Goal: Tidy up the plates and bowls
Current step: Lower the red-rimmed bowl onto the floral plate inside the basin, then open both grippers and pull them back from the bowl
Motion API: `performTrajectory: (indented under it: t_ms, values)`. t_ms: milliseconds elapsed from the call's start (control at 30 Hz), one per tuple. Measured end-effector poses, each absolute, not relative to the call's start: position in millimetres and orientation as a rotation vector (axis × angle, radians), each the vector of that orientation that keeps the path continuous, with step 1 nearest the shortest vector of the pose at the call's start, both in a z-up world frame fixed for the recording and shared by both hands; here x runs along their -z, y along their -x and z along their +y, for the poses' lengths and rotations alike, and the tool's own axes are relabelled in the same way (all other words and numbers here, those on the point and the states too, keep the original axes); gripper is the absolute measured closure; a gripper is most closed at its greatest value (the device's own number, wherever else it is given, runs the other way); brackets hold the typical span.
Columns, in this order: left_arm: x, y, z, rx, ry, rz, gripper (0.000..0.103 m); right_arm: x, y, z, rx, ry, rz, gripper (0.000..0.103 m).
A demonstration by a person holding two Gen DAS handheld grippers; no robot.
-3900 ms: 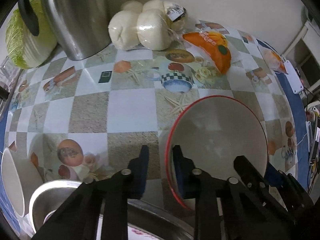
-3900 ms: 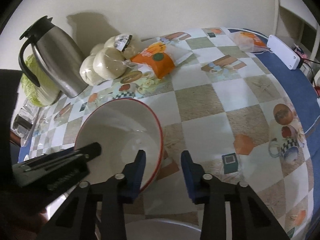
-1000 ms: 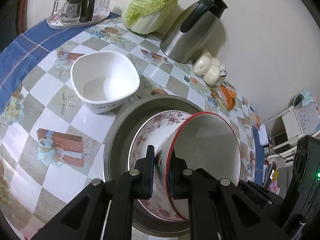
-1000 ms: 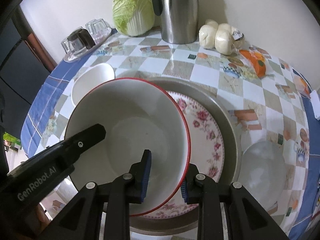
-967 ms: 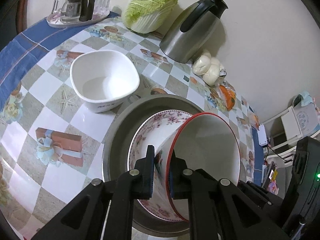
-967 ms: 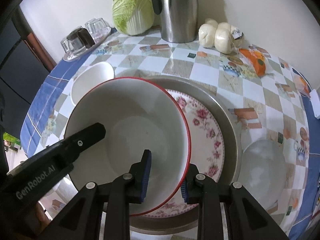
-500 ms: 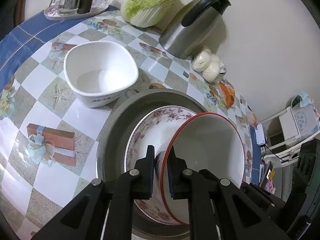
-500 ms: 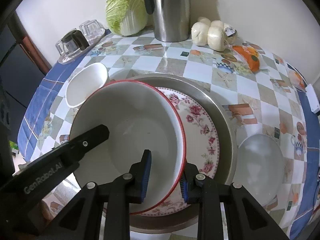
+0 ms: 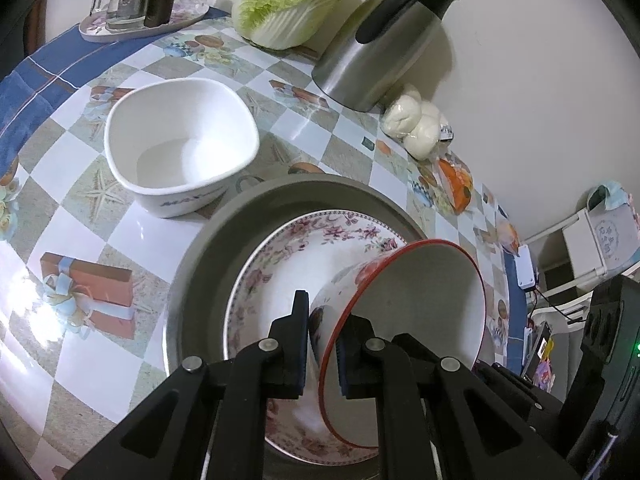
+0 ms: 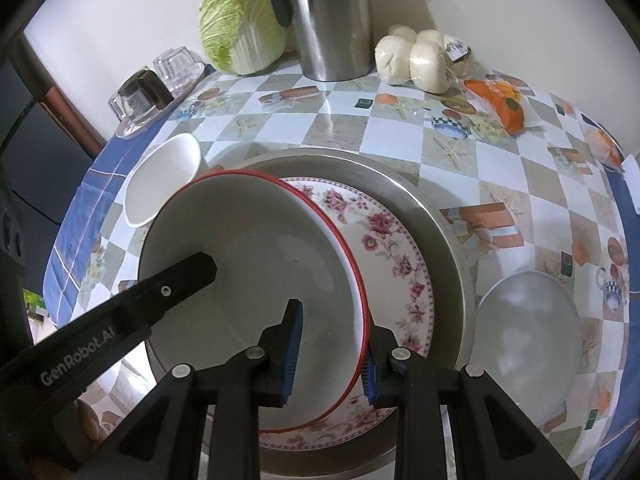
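Between both pairs of fingers: one red-rimmed bowl, lower now over the stacked plates.

Seen from the left wrist, the left gripper (image 9: 323, 350) is closed tight on the near wall of the red-rimmed bowl (image 9: 416, 300), which tilts over the floral plate (image 9: 288, 264) lying in the grey tray (image 9: 200, 264); half a second ago it rode higher, so the set-down seems nearly done. Left of the fingers sits the white square bowl (image 9: 180, 144). Seen from the right wrist, the right gripper (image 10: 330, 354) straddles the bowl's right rim, its fingers perhaps slightly slack; contact is hard to judge. To the right lies a pale plate (image 10: 528, 336), not yet stacked.
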State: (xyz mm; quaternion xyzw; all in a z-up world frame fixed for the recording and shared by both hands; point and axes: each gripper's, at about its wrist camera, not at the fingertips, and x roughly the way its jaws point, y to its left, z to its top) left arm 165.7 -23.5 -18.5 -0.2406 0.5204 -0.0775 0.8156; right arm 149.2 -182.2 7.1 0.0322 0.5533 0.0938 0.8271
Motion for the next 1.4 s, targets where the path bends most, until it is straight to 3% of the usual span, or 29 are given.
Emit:
performTrajectory:
  t_ms: [167, 300, 800, 1133, 1267, 1400]
  values:
    - [21.5, -167.0, -26.6, 0.168, 0.511, 1.117, 0.092, -3.7, -152.0, -187.4, -0.191, -0.086, 1.174, 0.075]
    - [25.9, -168.5, -28.7, 0.175, 0.518, 1.126, 0.086, 5.5, -155.6, -189.1, -0.175, -0.097, 1.191, 0.075]
    - [25.0, -169.4, -27.3, 0.186, 0.514, 1.124, 0.086, 6.0, -158.4, -188.9, -0.171, -0.085, 1.19, 0.075]
    - [1.5, -162.9, -26.6, 0.162, 0.413, 1.07, 0.083, -20.5, -154.3, -198.1, -0.153, -0.08, 1.12, 0.075]
    - [-9.0, -158.8, -24.7, 0.135, 0.378, 1.042, 0.063, -33.1, -152.6, -205.8, -0.135, -0.085, 1.093, 0.074]
    - [-16.1, -155.2, -20.3, 0.1, 0.351, 1.025, 0.043, -40.8, -151.6, -213.5, -0.095, -0.064, 1.079, 0.048]
